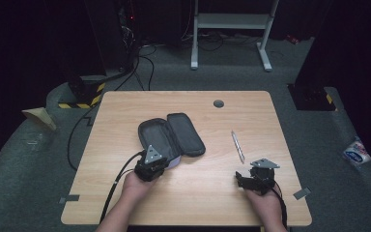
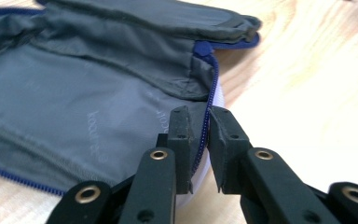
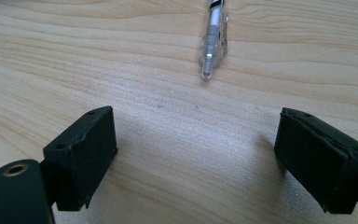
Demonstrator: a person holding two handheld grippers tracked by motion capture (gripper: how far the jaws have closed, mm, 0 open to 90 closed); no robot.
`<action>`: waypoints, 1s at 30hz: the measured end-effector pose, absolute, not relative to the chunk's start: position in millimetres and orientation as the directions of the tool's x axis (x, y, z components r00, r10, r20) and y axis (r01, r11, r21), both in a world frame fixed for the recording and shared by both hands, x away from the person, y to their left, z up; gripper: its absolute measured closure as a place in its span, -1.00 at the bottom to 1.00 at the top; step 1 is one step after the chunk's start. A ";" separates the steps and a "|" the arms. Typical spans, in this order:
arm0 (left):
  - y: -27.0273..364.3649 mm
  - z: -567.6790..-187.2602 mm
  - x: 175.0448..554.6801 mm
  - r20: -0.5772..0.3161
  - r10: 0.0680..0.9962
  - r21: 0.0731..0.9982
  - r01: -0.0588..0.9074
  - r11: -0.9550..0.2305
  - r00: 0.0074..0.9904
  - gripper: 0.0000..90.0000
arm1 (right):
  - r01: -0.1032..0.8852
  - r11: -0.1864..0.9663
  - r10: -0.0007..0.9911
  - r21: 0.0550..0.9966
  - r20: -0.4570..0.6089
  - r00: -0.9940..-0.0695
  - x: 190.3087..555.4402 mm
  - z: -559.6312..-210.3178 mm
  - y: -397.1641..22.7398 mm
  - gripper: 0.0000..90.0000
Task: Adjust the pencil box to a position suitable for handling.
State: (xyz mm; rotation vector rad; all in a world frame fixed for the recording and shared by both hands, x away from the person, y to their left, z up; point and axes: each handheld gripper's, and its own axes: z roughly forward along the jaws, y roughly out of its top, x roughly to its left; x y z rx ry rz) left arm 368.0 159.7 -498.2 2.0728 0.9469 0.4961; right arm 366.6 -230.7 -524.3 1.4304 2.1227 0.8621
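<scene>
A dark grey pencil case (image 1: 171, 135) lies unzipped and spread flat at the middle of the wooden table (image 1: 188, 203). In the left gripper view its grey lining (image 2: 98, 93) and blue zipper edge (image 2: 213, 79) are close up. My left gripper (image 1: 164, 162) (image 2: 204, 119) sits at the case's near corner, its jaws nearly together with the zipper rim pinched between them. A silver pen (image 1: 237, 146) (image 3: 213, 42) lies to the right of the case. My right gripper (image 1: 246, 178) (image 3: 196, 140) rests low over bare wood just short of the pen, jaws wide apart with nothing between them.
A round cable hole (image 1: 218, 103) sits near the table's far edge. Beyond the table stand a white desk frame (image 1: 232, 29) and dark equipment with cables (image 1: 125, 58). A small packet (image 1: 356, 152) lies on the floor at the right.
</scene>
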 end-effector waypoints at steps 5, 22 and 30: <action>161.3 -499.3 356.6 0.004 0.765 0.805 0.452 -0.384 0.644 0.81 | 0.656 0.272 0.929 0.704 -0.013 -0.370 366.6 -524.3 -230.7 -0.73; 152.0 -500.6 330.2 -0.015 0.746 0.830 0.424 -0.362 0.666 0.92 | 0.621 0.294 0.923 0.727 -0.047 -0.382 355.8 -520.8 -228.6 -0.31; 139.8 -500.3 326.5 -0.003 0.732 0.835 0.404 -0.373 0.681 0.92 | 0.549 0.325 0.880 0.770 -0.033 -0.475 343.8 -507.9 -193.5 -0.16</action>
